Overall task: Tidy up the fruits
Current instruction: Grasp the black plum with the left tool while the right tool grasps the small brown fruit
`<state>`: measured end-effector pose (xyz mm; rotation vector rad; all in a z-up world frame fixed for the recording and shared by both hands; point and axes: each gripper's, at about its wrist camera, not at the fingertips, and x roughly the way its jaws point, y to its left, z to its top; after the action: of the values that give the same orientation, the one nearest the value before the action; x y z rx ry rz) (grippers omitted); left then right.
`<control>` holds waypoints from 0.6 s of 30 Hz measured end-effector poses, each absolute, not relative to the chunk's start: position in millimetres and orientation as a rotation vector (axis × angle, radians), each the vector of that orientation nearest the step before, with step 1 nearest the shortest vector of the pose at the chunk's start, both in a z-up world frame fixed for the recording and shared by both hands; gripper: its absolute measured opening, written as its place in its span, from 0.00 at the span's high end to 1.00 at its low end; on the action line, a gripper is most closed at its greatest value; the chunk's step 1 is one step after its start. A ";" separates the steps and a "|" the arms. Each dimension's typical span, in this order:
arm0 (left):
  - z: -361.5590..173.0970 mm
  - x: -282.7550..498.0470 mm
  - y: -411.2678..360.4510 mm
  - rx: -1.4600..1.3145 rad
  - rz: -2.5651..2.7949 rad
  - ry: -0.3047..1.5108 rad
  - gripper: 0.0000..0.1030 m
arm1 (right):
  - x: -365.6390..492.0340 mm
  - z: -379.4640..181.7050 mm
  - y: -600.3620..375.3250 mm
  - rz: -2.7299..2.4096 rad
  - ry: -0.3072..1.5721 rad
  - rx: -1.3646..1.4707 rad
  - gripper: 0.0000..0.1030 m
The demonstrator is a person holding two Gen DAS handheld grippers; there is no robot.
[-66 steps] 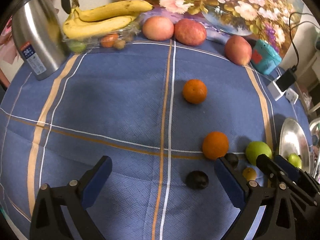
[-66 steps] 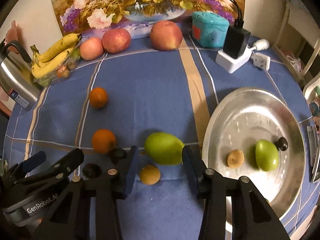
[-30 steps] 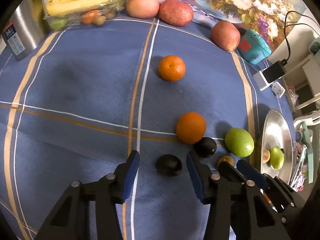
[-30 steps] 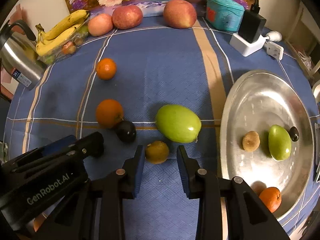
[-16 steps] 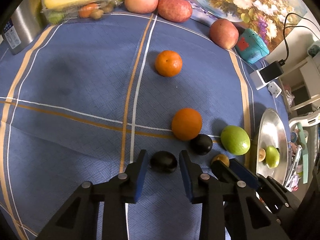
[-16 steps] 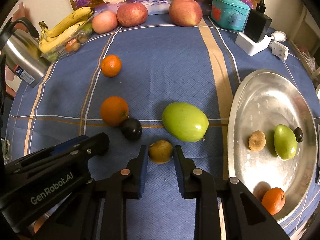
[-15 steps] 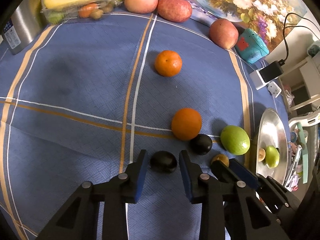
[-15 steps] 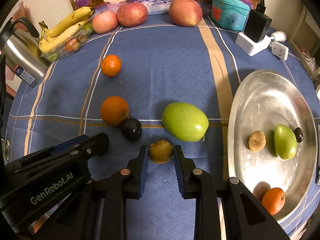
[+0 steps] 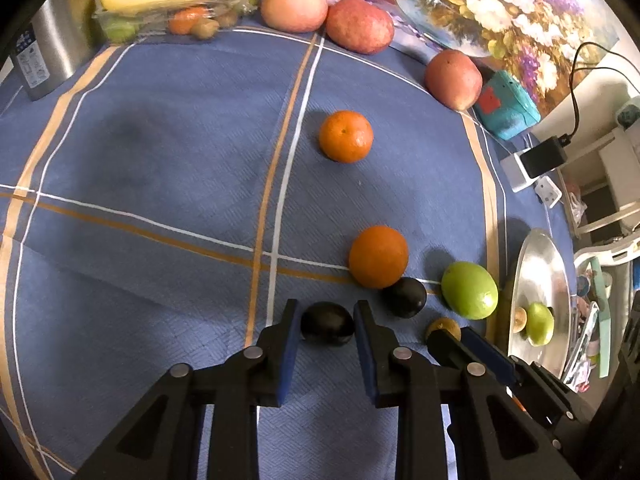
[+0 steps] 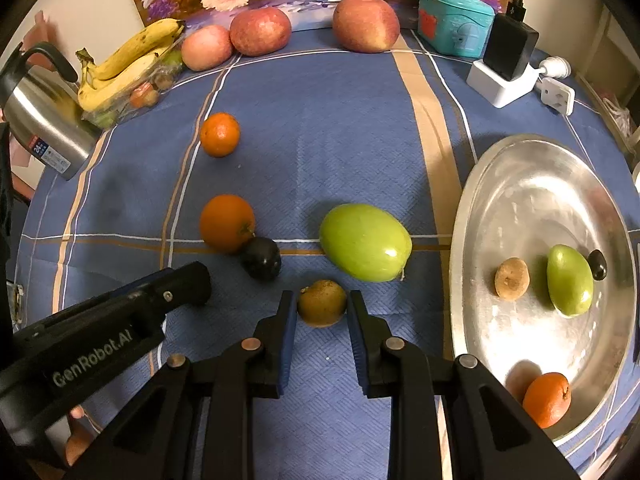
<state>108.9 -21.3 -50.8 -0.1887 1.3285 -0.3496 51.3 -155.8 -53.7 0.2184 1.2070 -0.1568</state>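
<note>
While the dark plum (image 9: 327, 323) is clamped in the left gripper (image 9: 325, 326), the kiwi (image 10: 322, 303) is pinched centrally by the right gripper (image 10: 322, 312), lower centre.

Left gripper (image 9: 323, 326) sits low and near, its 2 fingers nearly closed. Right gripper (image 10: 322, 306) lies just right of it, likewise narrowed.

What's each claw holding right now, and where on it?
The left claw clamps a dark plum by its two sides; the right claw clamps a brown kiwi likewise. Both fruits sit on the tablecloth.
</note>
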 end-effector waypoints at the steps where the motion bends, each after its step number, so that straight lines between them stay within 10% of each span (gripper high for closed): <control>1: -49.0 108.4 -21.2 -0.187 -0.348 1.323 0.72 | 51.0 -52.9 -155.7 -0.156 1.205 0.220 0.74; 18: -10.4 99.5 -24.0 -0.116 -0.328 1.188 0.72 | 28.7 -12.1 -171.4 -0.151 1.097 0.255 0.74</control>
<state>99.5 -24.0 -10.4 -0.1162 1.1878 -0.3276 28.7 -171.4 -12.1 0.2547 1.0971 -0.1512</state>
